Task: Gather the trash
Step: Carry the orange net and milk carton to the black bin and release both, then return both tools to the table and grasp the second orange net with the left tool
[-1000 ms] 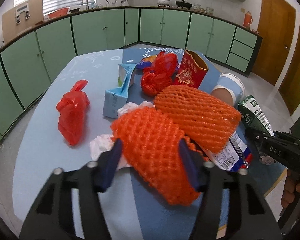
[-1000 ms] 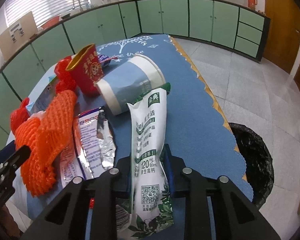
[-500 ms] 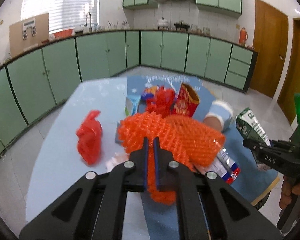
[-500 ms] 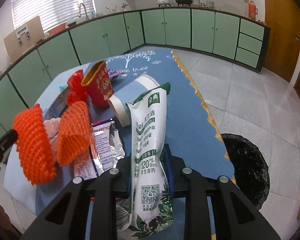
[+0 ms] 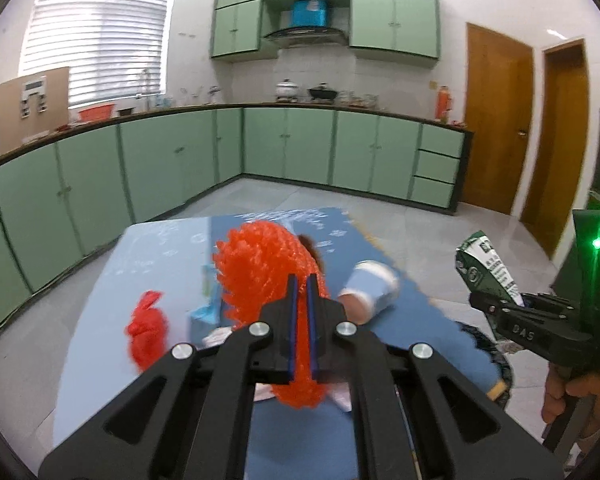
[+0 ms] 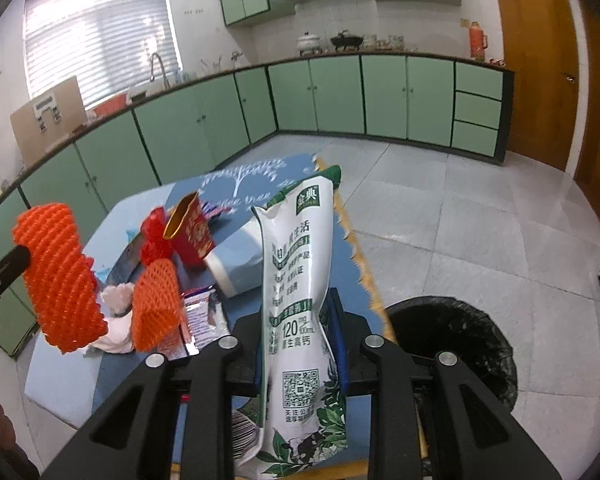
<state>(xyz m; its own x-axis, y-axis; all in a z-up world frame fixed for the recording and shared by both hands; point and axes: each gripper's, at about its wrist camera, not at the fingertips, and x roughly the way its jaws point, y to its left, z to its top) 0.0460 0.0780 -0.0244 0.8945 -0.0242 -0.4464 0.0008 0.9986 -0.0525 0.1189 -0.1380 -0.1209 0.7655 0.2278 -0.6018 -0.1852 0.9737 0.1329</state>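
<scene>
My left gripper [image 5: 301, 292] is shut on an orange foam net [image 5: 260, 268] and holds it lifted above the table [image 5: 100, 340]; the net also shows in the right wrist view [image 6: 60, 272]. My right gripper [image 6: 298, 320] is shut on a green and white milk pouch [image 6: 300, 272], held upright above the table's right edge; the pouch also shows in the left wrist view [image 5: 488, 268]. A bin with a black bag [image 6: 452, 344] stands on the floor to the right of the table.
On the table lie a second orange foam net [image 6: 156, 304], a red plastic bag [image 5: 148, 328], a red snack box [image 6: 190, 232], a paper cup on its side [image 6: 240, 260], a foil wrapper [image 6: 200, 312], crumpled tissue [image 6: 116, 320] and a light blue carton [image 5: 206, 312].
My left gripper closed on the orange foam net and lifted it off the table. My right gripper rose with the milk pouch. Both views tilted up.
</scene>
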